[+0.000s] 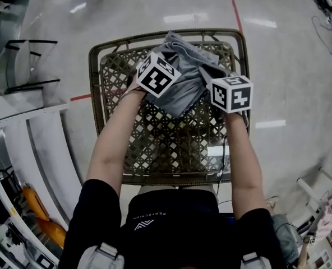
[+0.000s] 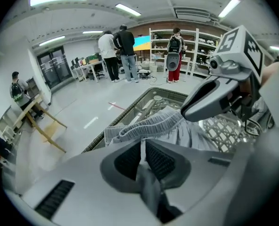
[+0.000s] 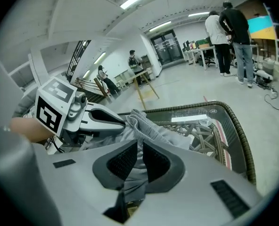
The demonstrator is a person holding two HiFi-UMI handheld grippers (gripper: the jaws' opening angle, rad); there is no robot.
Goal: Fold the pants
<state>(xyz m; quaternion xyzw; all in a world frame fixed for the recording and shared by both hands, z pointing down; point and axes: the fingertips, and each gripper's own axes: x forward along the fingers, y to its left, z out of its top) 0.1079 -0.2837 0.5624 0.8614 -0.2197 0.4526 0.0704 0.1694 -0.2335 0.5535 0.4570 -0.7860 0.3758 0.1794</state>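
Note:
Grey pants (image 1: 184, 66) with an elastic waistband are bunched up and held above the far part of a wicker table (image 1: 96, 83). My left gripper (image 2: 142, 150) is shut on a fold of the pants (image 2: 160, 126), with cloth pinched between its pads. My right gripper (image 3: 139, 158) is likewise shut on the pants (image 3: 151, 128), and grey cloth runs down between its jaws. In the head view the two marker cubes sit close together, left (image 1: 157, 74) and right (image 1: 231, 93), with the fabric draped between and beneath them. The fingertips are hidden there by the cloth.
The table has an open lattice top (image 1: 166, 150) with a glass sheet. White racks (image 1: 37, 144) stand to the left on the floor. Several people (image 2: 118, 51) stand by desks and shelves (image 2: 196, 46) far across the room. A wooden frame (image 2: 43, 126) stands on the floor.

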